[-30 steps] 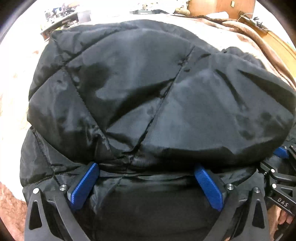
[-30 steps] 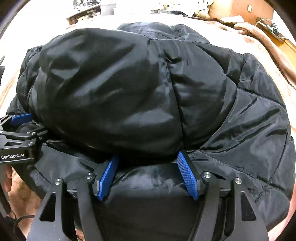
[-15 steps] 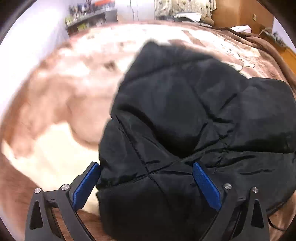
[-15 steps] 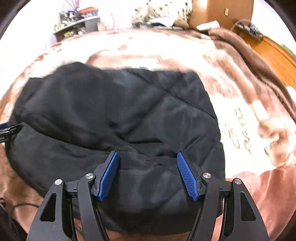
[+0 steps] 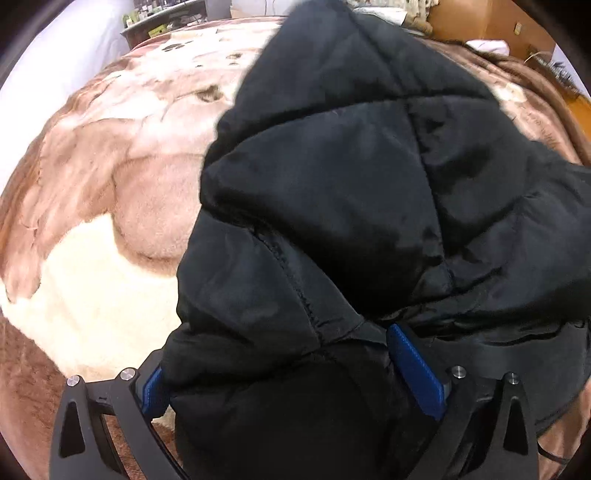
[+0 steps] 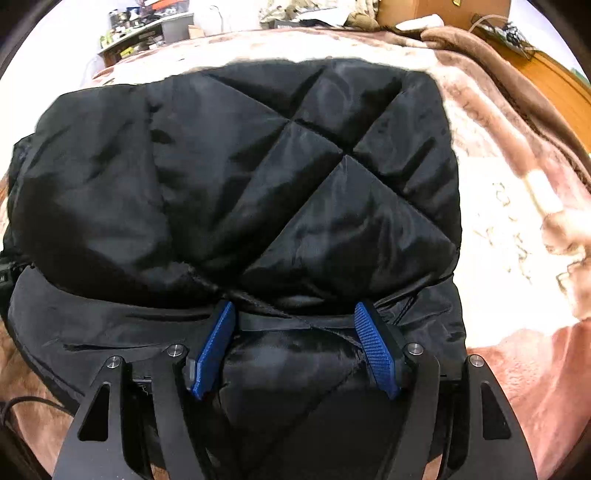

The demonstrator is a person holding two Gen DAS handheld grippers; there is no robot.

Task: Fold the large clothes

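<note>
Left wrist view: black quilted puffer jacket (image 5: 362,206) fills centre and right of frame, bunched in thick folds over a plush brown-and-cream blanket (image 5: 110,184). Left gripper (image 5: 295,365) spread wide; its blue pads (image 5: 415,369) stand on either side of a padded fold at the jacket's near edge. Left pad mostly hidden under fabric. Jacket bulk sits between the fingers, but whether they are pinching it I cannot tell; the gap is wide and the jaws look released. Stitched seam runs diagonally down toward the gripper. Cream patch of blanket lies bare to the left of the jacket. Shelf with clutter (image 5: 162,18) at the far edge, wooden furniture (image 5: 480,22) upper right.

Right wrist view: same jacket (image 6: 240,177) lies as a folded, rounded bundle on the blanket (image 6: 517,221), diamond quilting lines crossing on its top layer. Upper layer overlaps a flatter lower layer near the gripper. Right gripper (image 6: 295,347) parted, blue pads (image 6: 373,347) apart with a hump of black fabric and a seam strip between them; pads touch or nearly touch cloth, jaws not clamped together. Grip on fabric not certain. Blanket shows pink-brown at right with cream band. Cluttered shelf (image 6: 147,26) far left, wooden furniture (image 6: 554,81) far right.
</note>
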